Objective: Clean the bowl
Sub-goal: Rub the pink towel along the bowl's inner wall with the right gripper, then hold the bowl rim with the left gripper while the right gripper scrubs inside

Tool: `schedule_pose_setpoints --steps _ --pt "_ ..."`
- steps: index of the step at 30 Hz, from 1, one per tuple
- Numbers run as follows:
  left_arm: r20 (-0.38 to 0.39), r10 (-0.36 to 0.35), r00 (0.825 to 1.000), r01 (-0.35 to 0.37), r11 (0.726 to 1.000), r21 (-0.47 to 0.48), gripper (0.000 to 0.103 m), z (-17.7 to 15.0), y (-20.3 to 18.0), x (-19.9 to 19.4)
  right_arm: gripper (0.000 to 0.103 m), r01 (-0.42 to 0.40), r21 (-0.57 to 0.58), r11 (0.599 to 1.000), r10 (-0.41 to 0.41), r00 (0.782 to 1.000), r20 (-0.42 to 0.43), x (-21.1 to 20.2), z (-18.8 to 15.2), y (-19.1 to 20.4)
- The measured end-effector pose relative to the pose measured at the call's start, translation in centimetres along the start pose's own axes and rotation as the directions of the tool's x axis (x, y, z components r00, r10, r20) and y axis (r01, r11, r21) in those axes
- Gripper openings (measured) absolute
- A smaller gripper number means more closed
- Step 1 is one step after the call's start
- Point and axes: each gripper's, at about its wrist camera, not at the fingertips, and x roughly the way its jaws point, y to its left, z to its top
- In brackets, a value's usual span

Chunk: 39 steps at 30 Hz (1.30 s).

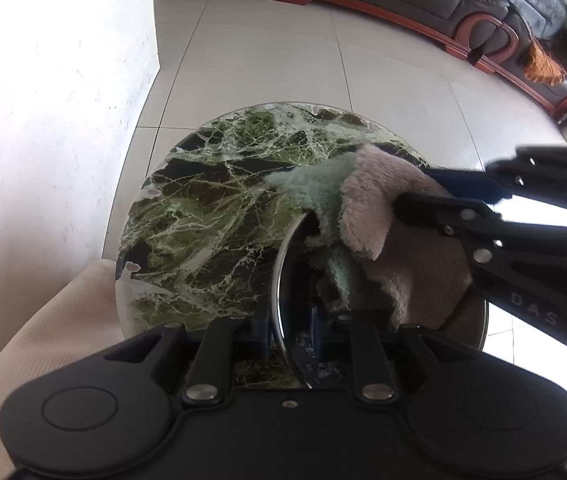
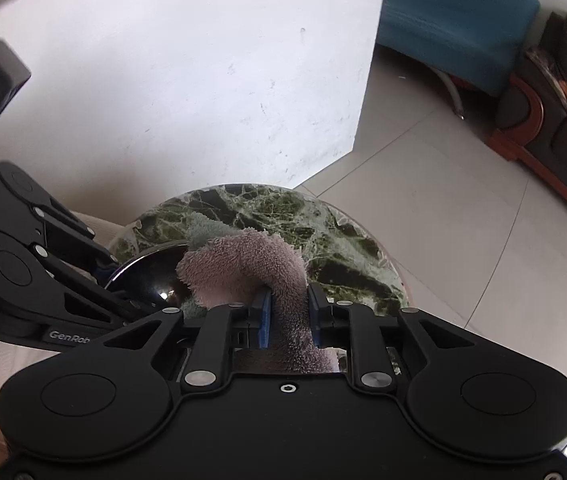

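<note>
Left wrist view: left tongs clamp the slick, stiff bowl rim at lower centre; right tongs pinch the soft cloth.

Bowl interior mostly hidden under cloth.

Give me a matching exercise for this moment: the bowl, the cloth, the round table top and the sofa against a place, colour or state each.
Things:
1. bowl
2. cloth
3. table top
4. sofa

Descriptions:
A. green veined marble
B. dark leather, at the far side of the tiled floor
C. shiny metal, rim pinched by the left gripper
D. pink and grey-green plush, clamped in the right gripper

Pairs: 1-C, 2-D, 3-A, 4-B
</note>
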Motion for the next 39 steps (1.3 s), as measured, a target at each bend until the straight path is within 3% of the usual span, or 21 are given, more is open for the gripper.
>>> schedule_pose_setpoints --steps 8,12,18,29,39 --pt "0.0 -0.005 1.0 0.005 1.0 -0.001 0.019 0.2 -0.1 0.0 0.019 -0.02 0.167 0.986 0.029 0.998 -0.051 -2.0 -3.6 -1.0" --pt "-0.007 -0.002 1.0 0.002 1.0 0.03 0.02 0.3 -0.3 0.0 0.019 0.01 0.126 0.992 -0.006 1.0 -0.029 -2.0 -2.8 -0.5" --pt "-0.009 -0.001 1.0 0.001 1.0 0.024 0.02 0.3 -0.3 0.0 0.019 -0.032 0.125 0.992 0.03 0.999 0.017 -0.4 -0.1 -1.3" --pt "-0.008 -0.001 1.0 0.002 1.0 0.021 0.022 0.4 -0.4 0.1 0.019 -0.075 0.282 0.956 0.086 0.996 -0.027 -2.3 -4.5 -2.2" --pt "-0.011 0.001 1.0 0.0 1.0 0.02 0.022 0.4 -0.4 0.3 0.023 -0.089 0.266 0.96 0.082 0.996 0.035 -0.8 -1.8 -2.9"
